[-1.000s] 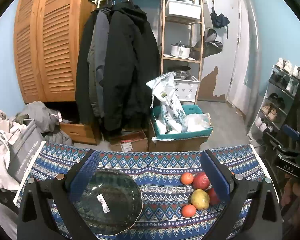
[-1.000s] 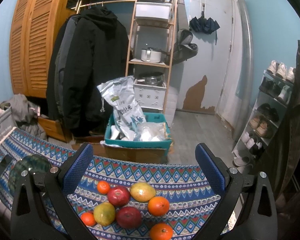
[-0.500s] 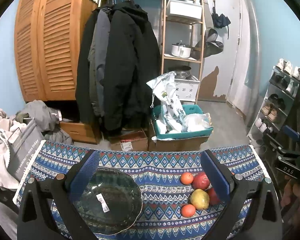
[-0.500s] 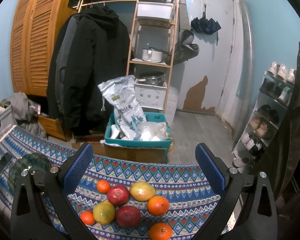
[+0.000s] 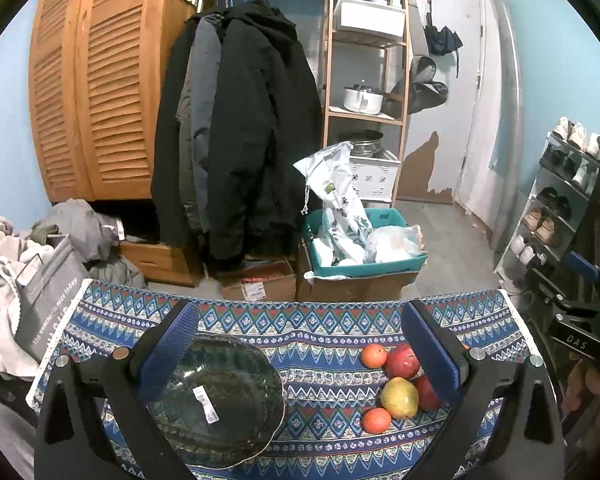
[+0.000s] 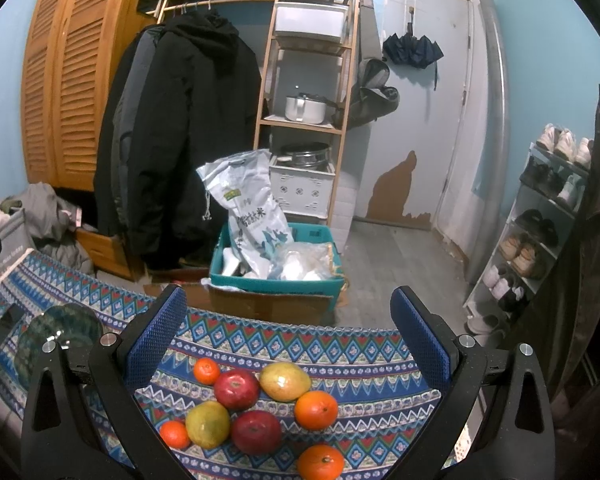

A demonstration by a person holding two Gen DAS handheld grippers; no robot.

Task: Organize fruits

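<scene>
1. I have both tongs spread wide and holding nothing; the left gripper (image 5: 300,344) hangs over the dark glass bowl (image 5: 216,400), the right gripper (image 6: 288,328) over the fruit.
2. Nothing is sorted yet, as I judge it; the bowl sits bare on the patterned tablecloth (image 5: 320,320).
3. All the fruit lies clustered on the cloth, well apart from the bowl: two red apples (image 6: 236,389), two yellow-green mangoes (image 6: 285,381), four oranges (image 6: 316,410).
4. Every piece remains to be moved.

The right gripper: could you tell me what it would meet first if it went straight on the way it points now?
Probably the fruit pile. The right gripper is open over the patterned tablecloth, and a red apple and a yellow-green mango lie between its fingers. If it clears them, the cloth comes next; depth is unclear.
</scene>
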